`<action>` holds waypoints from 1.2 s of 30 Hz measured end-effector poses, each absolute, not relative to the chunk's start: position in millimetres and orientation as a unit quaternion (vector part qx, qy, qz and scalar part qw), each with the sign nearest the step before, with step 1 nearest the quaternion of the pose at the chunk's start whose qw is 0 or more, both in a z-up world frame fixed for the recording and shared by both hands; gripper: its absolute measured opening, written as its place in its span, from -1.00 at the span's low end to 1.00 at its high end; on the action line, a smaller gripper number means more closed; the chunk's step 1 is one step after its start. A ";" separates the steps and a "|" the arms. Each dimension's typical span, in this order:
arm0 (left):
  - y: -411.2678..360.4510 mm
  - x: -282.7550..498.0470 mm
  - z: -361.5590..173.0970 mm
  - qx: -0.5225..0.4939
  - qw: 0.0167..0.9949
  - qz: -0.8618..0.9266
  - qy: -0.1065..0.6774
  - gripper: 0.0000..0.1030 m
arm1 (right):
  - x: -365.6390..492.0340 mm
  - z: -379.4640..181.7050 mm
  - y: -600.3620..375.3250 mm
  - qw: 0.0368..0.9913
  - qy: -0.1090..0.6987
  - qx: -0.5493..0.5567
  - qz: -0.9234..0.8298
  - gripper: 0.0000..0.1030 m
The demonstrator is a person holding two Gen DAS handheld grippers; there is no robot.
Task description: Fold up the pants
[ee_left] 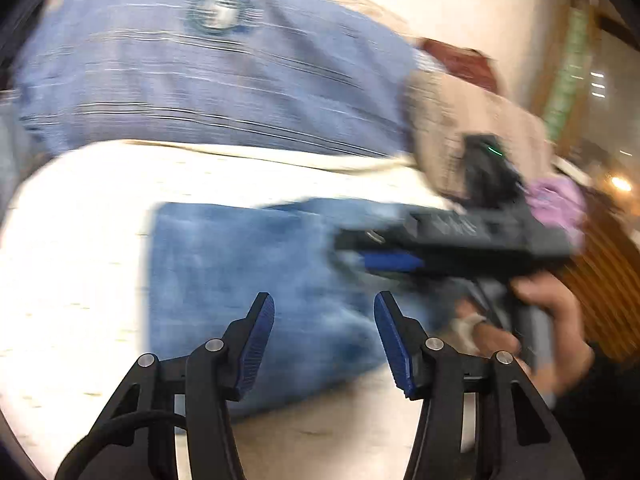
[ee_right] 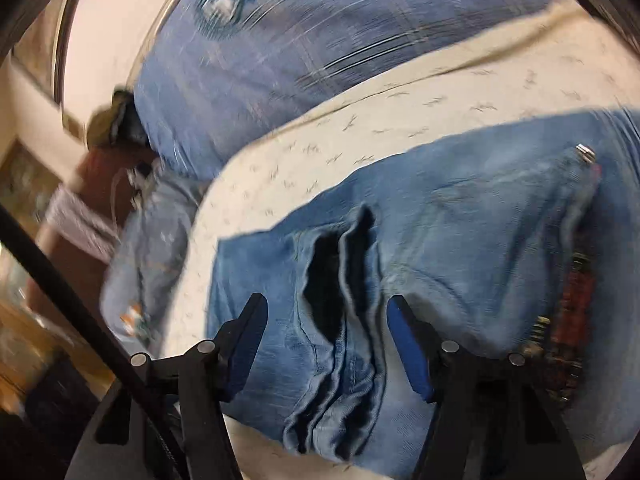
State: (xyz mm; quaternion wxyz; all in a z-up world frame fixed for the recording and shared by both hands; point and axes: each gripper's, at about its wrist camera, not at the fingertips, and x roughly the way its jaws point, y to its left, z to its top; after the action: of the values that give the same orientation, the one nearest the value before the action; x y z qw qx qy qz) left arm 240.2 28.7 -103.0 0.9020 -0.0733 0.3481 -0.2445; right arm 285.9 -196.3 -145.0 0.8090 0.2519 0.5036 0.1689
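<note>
Light blue jeans (ee_left: 248, 280) lie folded into a rectangle on a white patterned bed sheet (ee_left: 72, 260). My left gripper (ee_left: 324, 300) is open and empty, hovering over the jeans' near edge. My right gripper (ee_left: 380, 256) shows at the right of the left wrist view, held by a hand over the jeans' right end. In the right wrist view the right gripper (ee_right: 326, 304) is open and empty above the jeans (ee_right: 460, 248), over a dark fold opening (ee_right: 328, 280). A metal button (ee_right: 585, 153) and a red beaded belt (ee_right: 572, 304) show at the waistband. Both views are motion-blurred.
A large blue striped pillow (ee_left: 208, 80) lies beyond the jeans; it also shows in the right wrist view (ee_right: 320, 40). A beige cushion (ee_left: 460, 120) and purple cloth (ee_left: 556, 204) sit at the right. More clothes (ee_right: 148, 248) hang off the bed's left side.
</note>
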 end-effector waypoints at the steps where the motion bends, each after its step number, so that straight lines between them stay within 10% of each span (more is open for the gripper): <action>1: 41.8 246.3 -105.0 -0.083 0.905 -0.214 0.358 0.02 | 293.6 -149.6 -188.7 0.811 0.508 0.241 0.162 0.21; 6: 97.5 264.9 -109.0 -0.168 0.896 -0.126 0.391 0.02 | 303.4 -164.7 -161.9 0.833 0.514 0.162 0.122 0.02; 11: 97.8 312.1 -101.9 -0.138 0.876 -0.118 0.446 0.08 | 308.8 -162.7 -158.0 0.830 0.524 0.141 0.129 -0.75; 18: 96.3 386.9 -136.9 -0.234 0.808 -0.165 0.515 0.04 | 305.0 -166.5 -170.7 0.827 0.524 0.164 0.123 -0.71; 23: 108.7 387.3 -148.9 -0.283 0.804 -0.175 0.492 -0.74 | 304.8 -166.9 -170.4 0.830 0.515 0.170 0.131 -0.70; 31: 116.1 389.8 -156.5 -0.260 0.815 -0.141 0.499 -0.64 | 312.5 -177.1 -160.5 0.829 0.516 0.172 0.132 -0.65; 36: 121.1 372.7 -128.2 -0.245 0.834 -0.140 0.475 -0.25 | 299.8 -159.3 -175.6 0.829 0.501 0.210 0.130 -0.12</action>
State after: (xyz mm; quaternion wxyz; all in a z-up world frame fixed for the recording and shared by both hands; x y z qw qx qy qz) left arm 372.7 121.1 -128.2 0.8337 -0.2453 0.4747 -0.1397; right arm 299.8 -175.6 -159.3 0.8293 0.2098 0.5015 0.1298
